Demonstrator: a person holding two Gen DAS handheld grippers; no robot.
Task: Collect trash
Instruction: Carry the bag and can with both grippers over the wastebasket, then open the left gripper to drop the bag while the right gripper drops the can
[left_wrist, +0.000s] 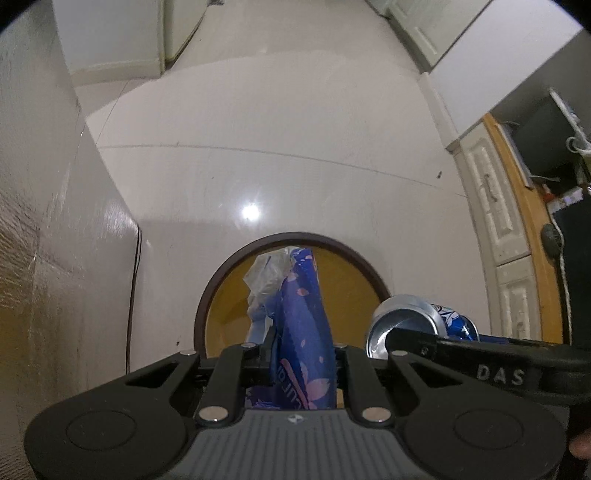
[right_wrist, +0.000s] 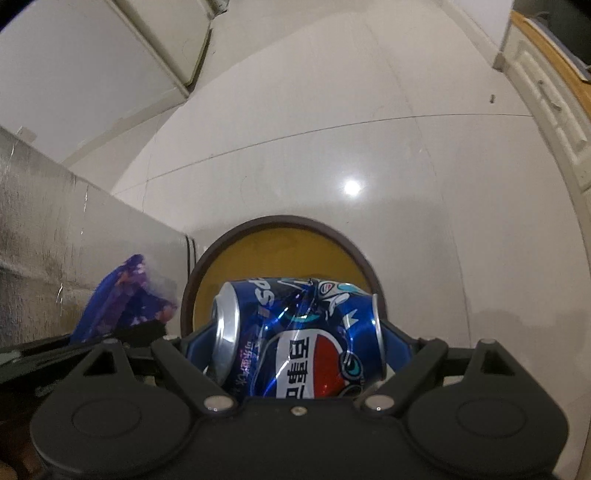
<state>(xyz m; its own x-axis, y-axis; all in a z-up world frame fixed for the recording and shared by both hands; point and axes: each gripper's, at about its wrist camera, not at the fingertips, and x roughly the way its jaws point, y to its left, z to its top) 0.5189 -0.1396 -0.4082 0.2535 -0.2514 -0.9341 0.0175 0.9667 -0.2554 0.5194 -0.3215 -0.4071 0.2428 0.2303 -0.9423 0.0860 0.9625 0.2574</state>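
- Trash is in both tools: the left gripper (left_wrist: 301, 354) is squeezed tight on a blue wrapper (left_wrist: 303, 321) with a bit of clear plastic (left_wrist: 267, 275) stuck to it.
- The right gripper (right_wrist: 299, 350) has its jaws wide, pressed on a dented blue soda can (right_wrist: 299, 332) lying sideways.
- Both tools point down, side by side, right over a round bin (right_wrist: 343, 240), so I think the trash is about to be dropped in.
- The bin shows a yellow inside; I cannot see anything lying in it.
- The bin sits on a shiny white floor (left_wrist: 277, 147), near a cabinet (left_wrist: 495, 206).
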